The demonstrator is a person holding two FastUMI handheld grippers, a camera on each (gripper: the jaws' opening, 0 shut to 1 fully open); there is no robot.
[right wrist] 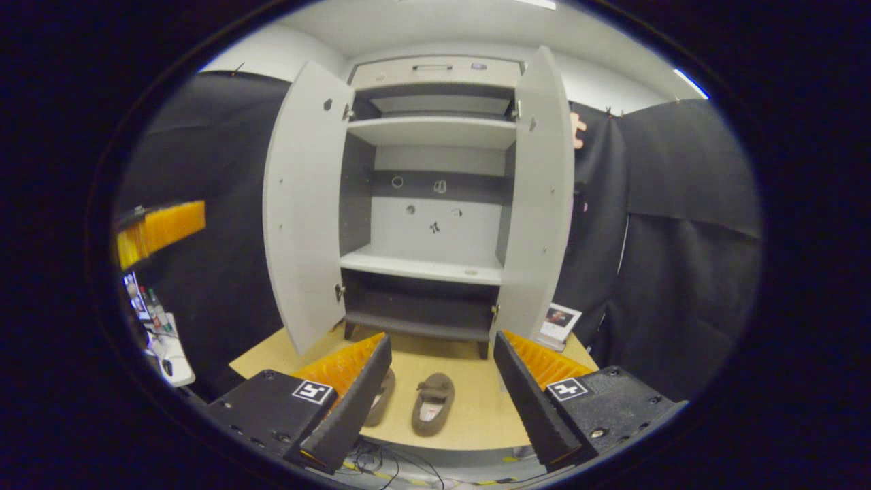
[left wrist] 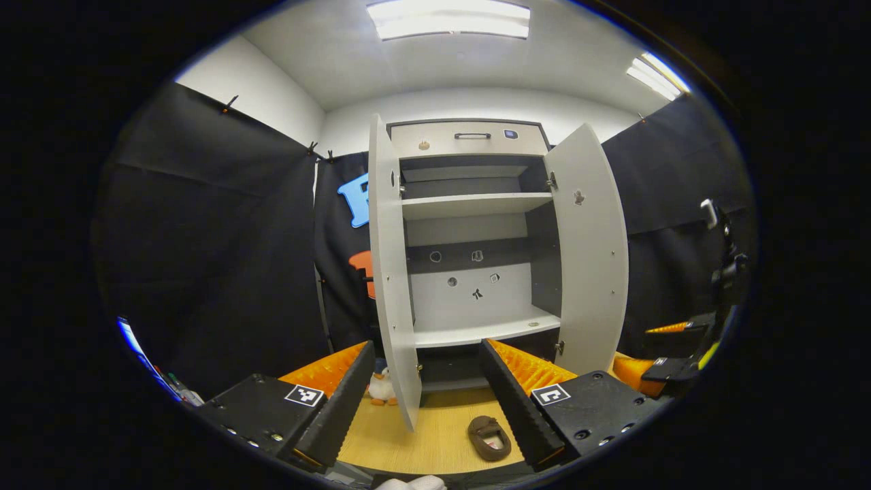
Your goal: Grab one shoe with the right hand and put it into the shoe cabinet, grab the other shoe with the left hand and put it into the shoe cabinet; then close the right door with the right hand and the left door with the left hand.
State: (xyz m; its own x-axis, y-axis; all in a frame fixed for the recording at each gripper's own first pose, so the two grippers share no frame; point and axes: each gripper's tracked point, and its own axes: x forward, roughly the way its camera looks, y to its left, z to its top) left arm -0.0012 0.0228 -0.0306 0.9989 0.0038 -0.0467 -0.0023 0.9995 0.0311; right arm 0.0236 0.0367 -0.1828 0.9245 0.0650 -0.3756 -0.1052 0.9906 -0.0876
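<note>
The grey shoe cabinet point(right wrist: 435, 204) stands with both doors swung wide and its shelves bare; it also fills the middle of the left gripper view point(left wrist: 476, 272). Two brown shoes lie on the wooden floor in front of it: one point(right wrist: 433, 403) in plain sight, the other point(right wrist: 382, 398) partly behind a finger. One brown shoe point(left wrist: 488, 437) shows low in the left gripper view. My right gripper point(right wrist: 442, 401) is open above the shoes, holding nothing. My left gripper point(left wrist: 429, 408) is open and empty too. The right gripper point(left wrist: 680, 347) appears at the far right, the left gripper point(right wrist: 160, 228) at the far left.
The open left door point(left wrist: 391, 272) and right door point(left wrist: 592, 258) jut toward me. A small plush duck point(left wrist: 381, 388) sits by the left door's foot. A standing card point(right wrist: 561, 320) rests beside the right door. A cluttered desk edge point(right wrist: 160, 340) lies at the left.
</note>
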